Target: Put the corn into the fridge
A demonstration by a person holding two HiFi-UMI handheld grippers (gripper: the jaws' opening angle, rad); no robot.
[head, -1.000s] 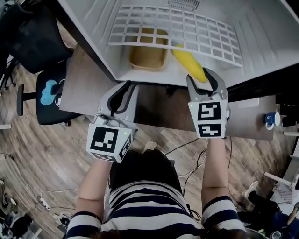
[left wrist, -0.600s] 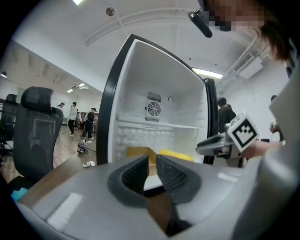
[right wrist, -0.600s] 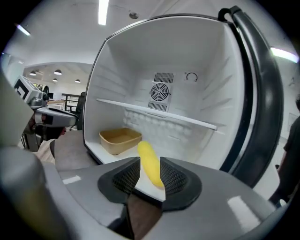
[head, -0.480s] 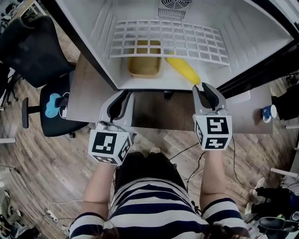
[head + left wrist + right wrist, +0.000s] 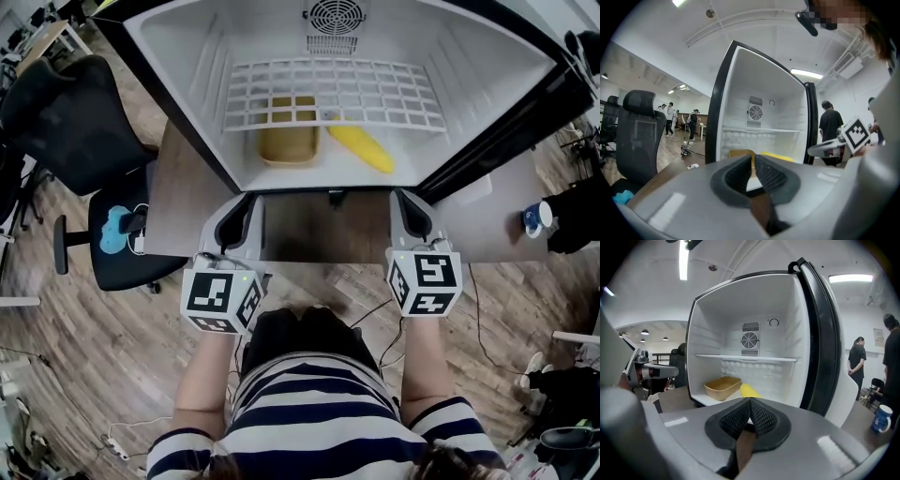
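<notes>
The yellow corn (image 5: 361,148) lies on the floor of the open white fridge (image 5: 187,75), just right of a tan tray (image 5: 288,142) and below the wire shelf (image 5: 333,94). In the right gripper view the corn (image 5: 749,391) shows beyond the jaws, apart from them. My right gripper (image 5: 410,202) hangs over the wooden desk (image 5: 319,230) in front of the fridge, shut and empty. My left gripper (image 5: 242,204) is level with it on the left, also shut with nothing between its pads. The left gripper view looks at the tray (image 5: 740,153) and the corn (image 5: 776,157).
The fridge door (image 5: 506,131) stands open at the right. A black office chair (image 5: 75,122) with a blue object (image 5: 114,225) on another seat is at the left. A blue mug (image 5: 536,217) sits on the desk's right end. People (image 5: 830,126) stand in the background.
My right gripper has let go of the corn, drawn back out of the fridge and shut. The corn stays on the fridge floor. The left gripper has barely moved.
</notes>
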